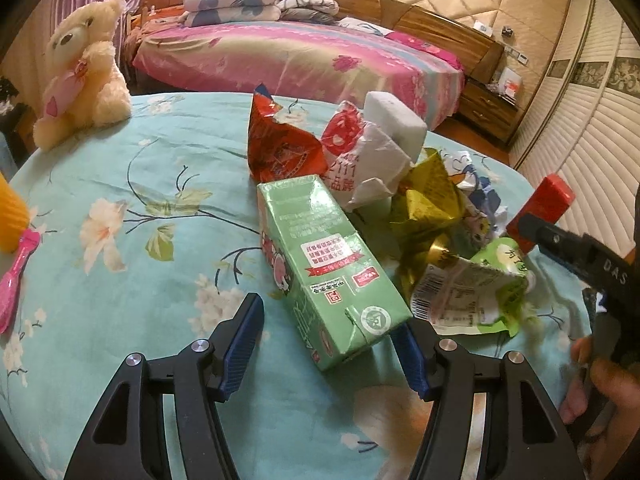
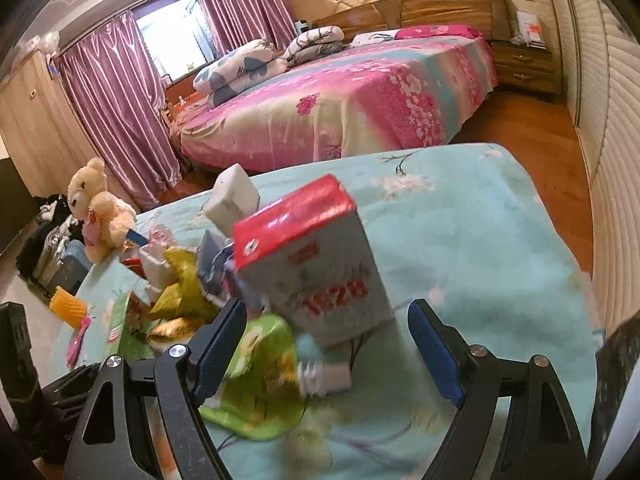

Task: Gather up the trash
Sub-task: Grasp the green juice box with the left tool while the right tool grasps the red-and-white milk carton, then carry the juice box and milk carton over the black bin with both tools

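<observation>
A pile of trash lies on a table with a teal floral cloth (image 1: 120,184). A green drink carton (image 1: 320,256) lies on its side, its near end between the wide-open fingers of my left gripper (image 1: 332,340). Behind it lie a red wrapper (image 1: 280,144), a white paper bag (image 1: 372,160), a gold wrapper (image 1: 428,200) and a green wrapper (image 1: 480,288). My right gripper (image 2: 324,344) is open, with a red-topped white box (image 2: 320,256) standing between its fingers and the green wrapper (image 2: 260,384) by its left finger. The right gripper also shows in the left wrist view (image 1: 532,228).
A cream teddy bear (image 1: 84,72) sits at the table's far left. An orange cup (image 1: 10,216) and a pink spoon (image 1: 16,272) lie at the left edge. A white foam block (image 1: 396,120) stands behind the pile. A pink bed (image 1: 300,56) stands beyond.
</observation>
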